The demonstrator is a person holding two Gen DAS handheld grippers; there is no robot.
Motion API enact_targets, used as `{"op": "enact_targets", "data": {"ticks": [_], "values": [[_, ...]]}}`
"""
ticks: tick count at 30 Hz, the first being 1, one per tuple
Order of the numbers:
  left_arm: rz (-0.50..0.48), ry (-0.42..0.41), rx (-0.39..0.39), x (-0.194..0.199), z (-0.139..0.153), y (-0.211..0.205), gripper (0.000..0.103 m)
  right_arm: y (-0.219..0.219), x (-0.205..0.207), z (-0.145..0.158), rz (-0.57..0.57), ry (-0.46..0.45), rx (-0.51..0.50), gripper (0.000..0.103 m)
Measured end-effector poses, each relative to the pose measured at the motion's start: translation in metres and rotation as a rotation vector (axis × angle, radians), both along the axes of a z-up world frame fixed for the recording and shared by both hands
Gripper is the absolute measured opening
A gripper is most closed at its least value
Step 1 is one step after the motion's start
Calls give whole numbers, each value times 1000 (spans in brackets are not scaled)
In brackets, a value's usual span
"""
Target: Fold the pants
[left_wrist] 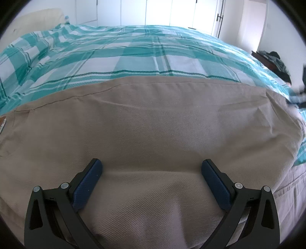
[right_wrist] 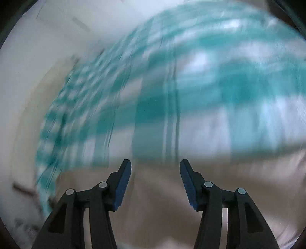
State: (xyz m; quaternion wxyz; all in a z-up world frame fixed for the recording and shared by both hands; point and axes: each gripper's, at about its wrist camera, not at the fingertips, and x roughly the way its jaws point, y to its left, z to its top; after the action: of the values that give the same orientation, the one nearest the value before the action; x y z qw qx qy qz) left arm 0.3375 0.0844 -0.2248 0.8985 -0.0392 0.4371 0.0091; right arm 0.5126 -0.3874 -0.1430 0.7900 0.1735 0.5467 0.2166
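Note:
Beige pants [left_wrist: 153, 122] lie spread flat on a bed with a teal and white checked cover [left_wrist: 133, 55]. My left gripper [left_wrist: 152, 164] is open and empty, its blue-padded fingers low over the near part of the pants. In the right wrist view the picture is motion-blurred. My right gripper [right_wrist: 155, 164] is open and empty above the beige pants [right_wrist: 239, 172], near their far edge where the checked cover [right_wrist: 191, 86] begins.
White cupboard doors [left_wrist: 172, 11] stand behind the bed. A cream pillow [left_wrist: 38, 19] lies at the far left. Dark clothing [left_wrist: 277, 61] is piled at the right beyond the bed edge. The bed's left edge and a pale floor [right_wrist: 23, 95] show in the right wrist view.

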Motion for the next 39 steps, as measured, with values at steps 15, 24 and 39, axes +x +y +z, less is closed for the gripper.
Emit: {"op": "enact_targets", "data": {"ticks": [15, 24, 39], "values": [[1, 26, -2, 3, -1, -1, 102, -99, -127, 17, -129, -102, -239, 40], [-288, 181, -63, -76, 56, -85, 102, 28, -264, 6, 184, -47, -151, 58], [17, 214, 0, -218, 84, 41, 102, -114, -370, 16, -264, -9, -538, 32]]}}
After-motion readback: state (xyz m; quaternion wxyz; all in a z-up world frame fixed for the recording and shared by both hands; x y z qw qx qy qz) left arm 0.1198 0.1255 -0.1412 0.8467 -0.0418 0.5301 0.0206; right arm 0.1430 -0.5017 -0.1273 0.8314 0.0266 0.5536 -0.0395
